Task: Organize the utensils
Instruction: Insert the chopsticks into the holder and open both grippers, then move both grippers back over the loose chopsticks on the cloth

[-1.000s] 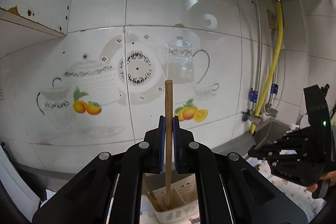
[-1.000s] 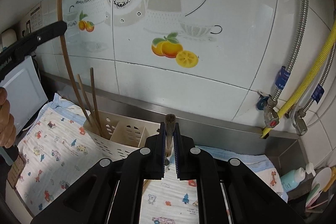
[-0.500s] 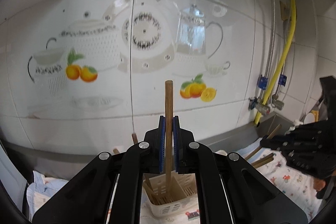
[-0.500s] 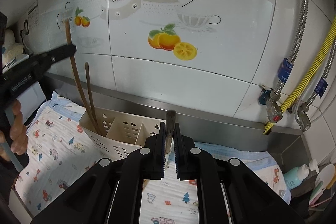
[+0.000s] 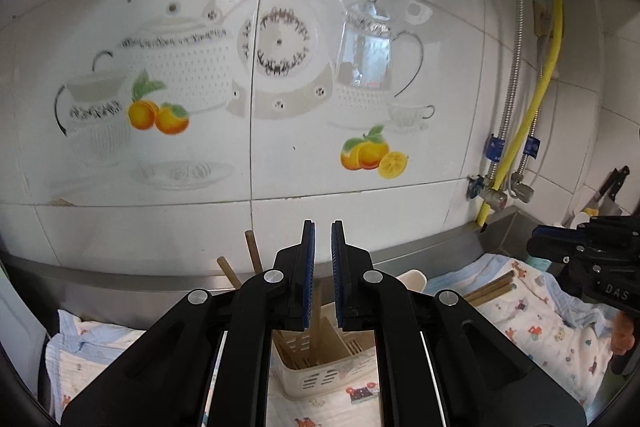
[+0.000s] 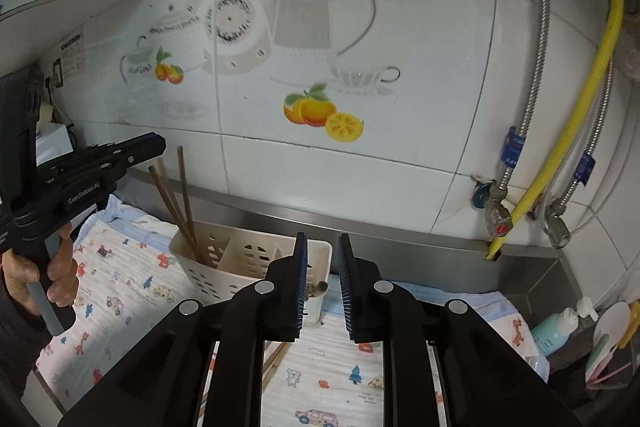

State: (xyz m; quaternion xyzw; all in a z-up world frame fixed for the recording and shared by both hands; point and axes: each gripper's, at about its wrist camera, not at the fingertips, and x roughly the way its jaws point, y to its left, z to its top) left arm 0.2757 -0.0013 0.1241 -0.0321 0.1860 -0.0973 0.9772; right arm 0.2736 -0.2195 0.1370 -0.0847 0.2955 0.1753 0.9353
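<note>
A cream slotted utensil holder (image 6: pixel 224 263) stands on the printed cloth by the wall; it also shows in the left wrist view (image 5: pixel 320 367). Three brown chopsticks (image 6: pixel 176 203) lean in its left compartment. My left gripper (image 5: pixel 322 267) is open just above the holder, with a chopstick (image 5: pixel 316 323) standing loose in the holder below its jaws. My right gripper (image 6: pixel 322 287) is open, with a chopstick end (image 6: pixel 318 289) low between its jaws, apart from the pads. More chopsticks (image 5: pixel 488 291) lie on the cloth to the right.
A tiled wall with teapot and fruit prints stands close behind. A steel ledge (image 6: pixel 400 235) runs along it. Yellow and braided hoses (image 6: pixel 592 83) with valves hang at the right. A soap bottle (image 6: pixel 556 327) and spoons sit at the far right.
Both grippers have opened. The left one let its chopstick drop into the holder. The right one released its chopstick, which now sits lower between the jaws.
</note>
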